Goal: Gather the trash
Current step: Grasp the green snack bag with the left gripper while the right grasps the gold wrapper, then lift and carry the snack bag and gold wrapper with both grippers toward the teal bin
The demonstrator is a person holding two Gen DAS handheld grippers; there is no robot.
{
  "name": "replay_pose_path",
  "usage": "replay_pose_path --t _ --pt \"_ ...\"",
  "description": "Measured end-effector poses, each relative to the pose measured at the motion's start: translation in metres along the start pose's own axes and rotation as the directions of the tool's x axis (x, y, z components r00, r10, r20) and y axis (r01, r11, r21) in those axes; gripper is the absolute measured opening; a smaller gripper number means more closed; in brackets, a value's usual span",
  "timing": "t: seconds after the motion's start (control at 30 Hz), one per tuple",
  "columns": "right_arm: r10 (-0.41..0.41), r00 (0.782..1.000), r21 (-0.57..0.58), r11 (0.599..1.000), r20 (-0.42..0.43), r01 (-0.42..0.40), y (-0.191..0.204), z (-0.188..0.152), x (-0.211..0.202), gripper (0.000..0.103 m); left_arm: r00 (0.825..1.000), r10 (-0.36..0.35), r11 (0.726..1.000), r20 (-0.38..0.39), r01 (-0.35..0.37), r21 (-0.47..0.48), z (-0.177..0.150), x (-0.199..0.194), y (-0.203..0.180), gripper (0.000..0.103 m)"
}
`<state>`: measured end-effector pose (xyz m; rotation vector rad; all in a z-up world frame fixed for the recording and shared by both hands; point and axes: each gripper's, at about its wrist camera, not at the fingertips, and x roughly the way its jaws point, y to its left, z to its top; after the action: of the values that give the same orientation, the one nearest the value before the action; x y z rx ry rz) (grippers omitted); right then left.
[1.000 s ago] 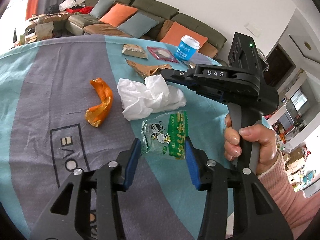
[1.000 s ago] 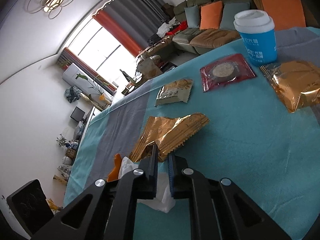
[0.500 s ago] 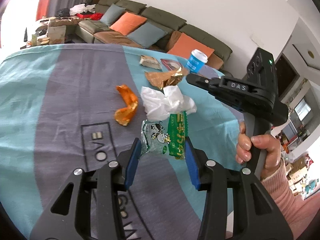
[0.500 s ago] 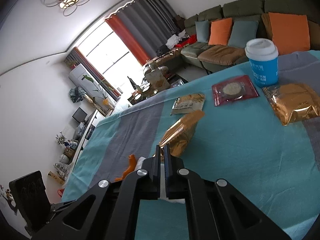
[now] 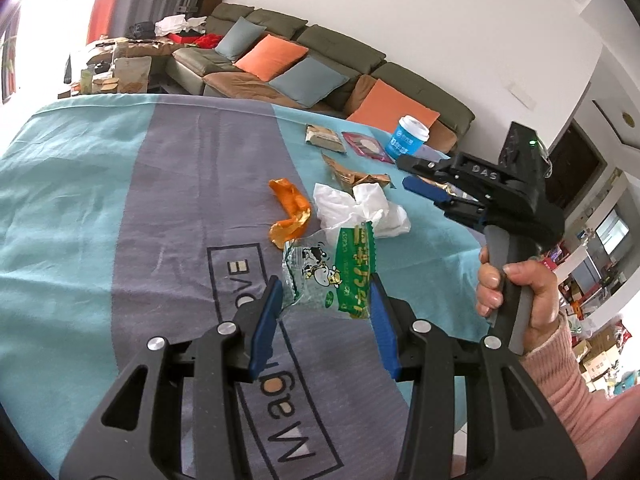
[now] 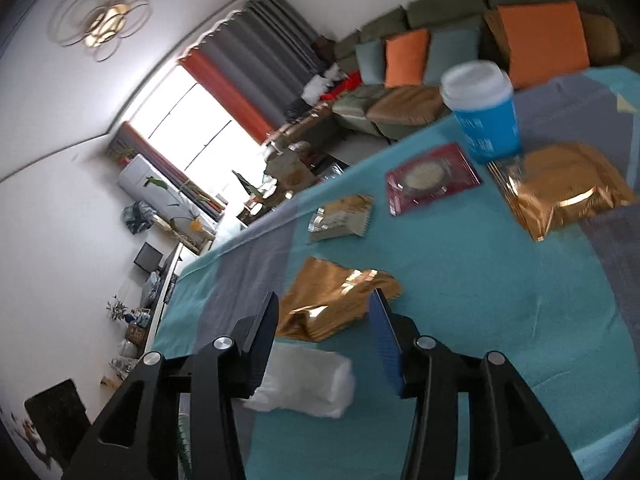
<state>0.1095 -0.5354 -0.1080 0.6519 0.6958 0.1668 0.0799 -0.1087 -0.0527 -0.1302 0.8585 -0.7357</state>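
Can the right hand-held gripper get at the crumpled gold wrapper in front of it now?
Probably yes. The right hand-held gripper has just been opening, nothing is between its jaws, and the gold wrapper lies flat on the cloth just ahead. Only the white tissue lies beneath it, not blocking.

Olive sofa (image 5: pixel 320 56) with orange cushions (image 5: pixel 270 56) behind; teal-grey tablecloth (image 5: pixel 100 200); ring ceiling lamp (image 6: pixel 104 32).

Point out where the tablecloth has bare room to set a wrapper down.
Free: the grey band left of the orange peel, and the teal stretch between the gold wrapper and the gold bag. Crowded: around the white tissue and near the blue cup.
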Motion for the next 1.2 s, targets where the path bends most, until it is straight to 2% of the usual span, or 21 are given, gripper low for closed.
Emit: replay_pose_path --t 0.17,0.23,0.47,0.83,1.2 --pt "0.047 0.997 0.095 0.995 -0.059 -0.041 -0.014 -0.001 0.021 0.044 1.0 0.007 1.0 0.0 -0.007 -0.006 -0.001 0.0 0.001 0.043" --pt "0.07 0.996 0.109 0.992 -0.063 -0.063 -0.017 -0.001 0.026 0.029 1.0 0.014 1.0 -0.001 -0.014 -0.006 -0.001 -0.002 0.001 0.043" --pt "0.099 0.994 0.074 0.993 -0.04 -0.096 -0.007 -0.004 0.019 0.01 1.0 0.024 1.0 0.005 -0.024 -0.014 -0.002 -0.005 0.006 0.043" --pt "0.179 0.984 -0.053 0.982 0.002 -0.179 0.034 -0.007 -0.002 0.01 0.997 0.066 0.997 0.049 -0.064 -0.035 -0.004 -0.023 0.019 0.043" --pt "0.286 0.957 -0.188 0.939 -0.039 -0.288 0.086 -0.024 -0.016 0.01 0.987 0.123 0.991 0.103 -0.117 -0.064 -0.007 -0.055 0.035 0.043"
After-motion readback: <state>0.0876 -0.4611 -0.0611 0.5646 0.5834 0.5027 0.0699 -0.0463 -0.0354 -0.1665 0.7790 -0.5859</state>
